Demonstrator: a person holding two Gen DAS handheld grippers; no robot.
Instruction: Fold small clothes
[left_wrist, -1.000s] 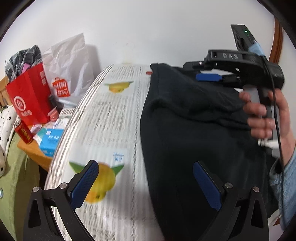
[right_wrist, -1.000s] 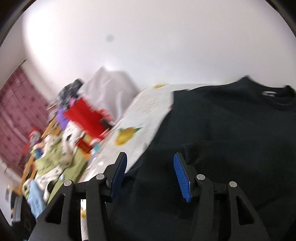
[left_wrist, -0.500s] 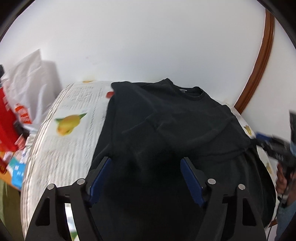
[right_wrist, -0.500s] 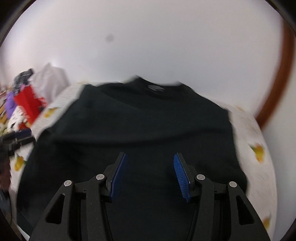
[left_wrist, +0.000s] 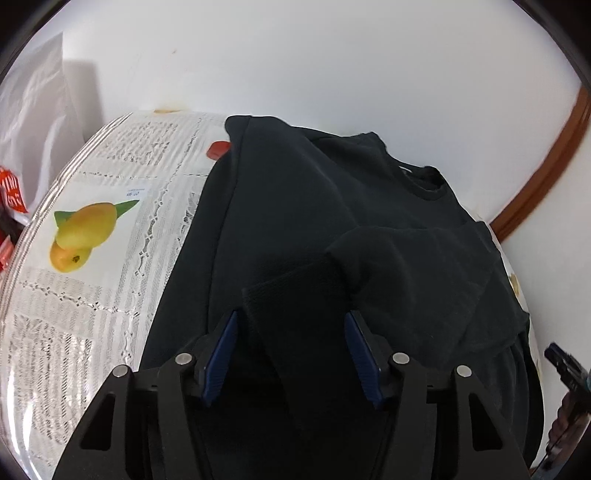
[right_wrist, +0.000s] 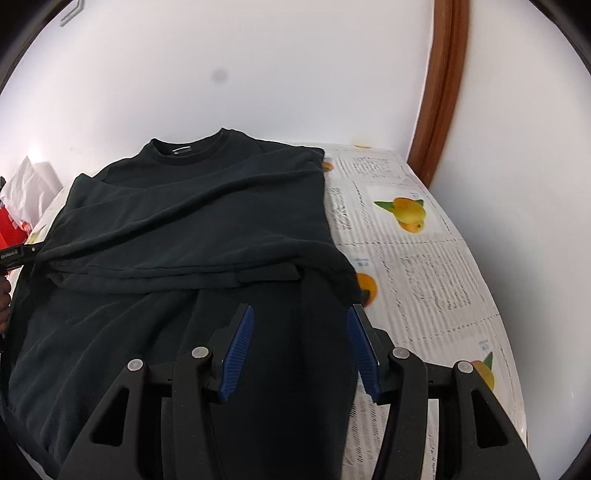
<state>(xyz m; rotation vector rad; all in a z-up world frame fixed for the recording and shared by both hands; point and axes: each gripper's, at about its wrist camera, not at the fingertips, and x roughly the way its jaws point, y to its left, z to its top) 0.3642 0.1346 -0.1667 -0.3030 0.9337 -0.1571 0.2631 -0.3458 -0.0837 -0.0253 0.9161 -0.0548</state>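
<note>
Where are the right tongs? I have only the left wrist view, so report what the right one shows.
Observer: The right tongs stand open over the lower body of the black long-sleeved sweatshirt, near its right edge.
Operator: Describe the collar.
Observer: A small white neck label shows inside it.
Operator: Report the table right of the garment.
Observer: The white lace tablecloth continues there, with several mango prints.
</note>
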